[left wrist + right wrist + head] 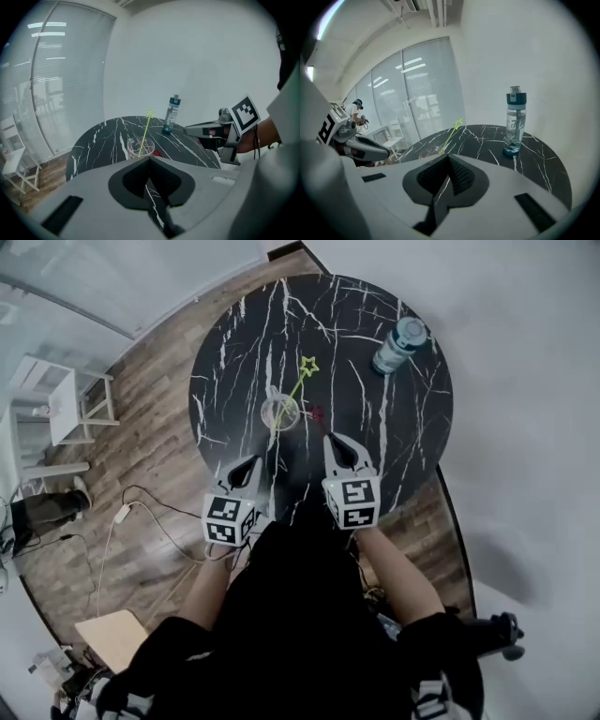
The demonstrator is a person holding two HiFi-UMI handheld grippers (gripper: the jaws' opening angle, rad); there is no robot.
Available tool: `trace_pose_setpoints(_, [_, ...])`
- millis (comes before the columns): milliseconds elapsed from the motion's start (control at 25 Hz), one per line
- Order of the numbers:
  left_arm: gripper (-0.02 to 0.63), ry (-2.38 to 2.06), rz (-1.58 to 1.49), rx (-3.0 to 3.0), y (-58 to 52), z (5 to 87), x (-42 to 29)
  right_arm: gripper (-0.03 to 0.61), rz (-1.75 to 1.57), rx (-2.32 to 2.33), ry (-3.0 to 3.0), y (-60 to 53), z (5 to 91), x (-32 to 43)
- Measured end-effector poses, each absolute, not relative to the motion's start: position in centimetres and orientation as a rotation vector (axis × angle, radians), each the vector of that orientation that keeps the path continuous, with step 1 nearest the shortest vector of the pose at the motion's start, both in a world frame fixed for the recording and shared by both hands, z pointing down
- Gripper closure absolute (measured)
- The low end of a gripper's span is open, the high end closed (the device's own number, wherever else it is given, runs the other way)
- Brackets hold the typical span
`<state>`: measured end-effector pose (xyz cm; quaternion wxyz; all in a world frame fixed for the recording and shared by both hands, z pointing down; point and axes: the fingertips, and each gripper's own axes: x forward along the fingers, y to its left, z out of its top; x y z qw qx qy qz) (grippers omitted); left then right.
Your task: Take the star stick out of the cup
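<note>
1. Cup [279, 413] of clear material stands upright near the middle of the round black marbled bench [234, 343], with the star stick [298, 385] inside it.
2. The star stick is thin and yellow-green. Its foot is in the cup and its star end leans out over the rim toward 1 o'clock in the head view.
3. The left tool [251, 465] hovers over the near edge of the bench with its jaws together and nothing between them. The cup lies at about 1 o'clock from its tip, near but apart.
4. The right tool [330, 442] is likewise closed and empty. The cup lies at about 10 o'clock from its tip, near but not touching.
5. In the left gripper view the cup [140, 147] shows just above the closed tip of the left tool [150, 159], at 12 o'clock.
6. A small red object [316, 413] lies just beside the cup at 3 o'clock.
7. A bottle [399, 343] with a teal cap stands at the bench's 2 o'clock edge, well apart from both tools.
</note>
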<state>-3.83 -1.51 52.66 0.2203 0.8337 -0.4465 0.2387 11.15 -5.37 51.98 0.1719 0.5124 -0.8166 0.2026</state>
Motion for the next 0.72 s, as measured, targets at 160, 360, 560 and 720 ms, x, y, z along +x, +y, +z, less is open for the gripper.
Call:
trace_pose_setpoints(160, [0.615, -1.22, 0.64, 2.362, -1.5, 50.8, -4.0, 0.581, 0.531, 1.482, -2.345, -4.5, 50.1, 10.8])
trace_pose_setpoints(360, [0.615, -1.158, 0.668, 2.429, -1.8, 49.1, -3.8, 0.581, 0.495, 1.533, -2.345, -3.4, 48.8, 11.3])
trace_pose_setpoints(560, [0.615, -1.123, 0.682, 2.498, -3.7, 47.5, -2.9, 0.581, 0.446, 1.598, -2.359, -3.6, 47.2, 11.6])
trace_pose_setpoints(720, [0.615, -1.094, 0.694, 2.514, -5.9, 47.5, -1.9, 0.581, 0.439, 1.6, -2.354, -4.6, 47.3, 12.0])
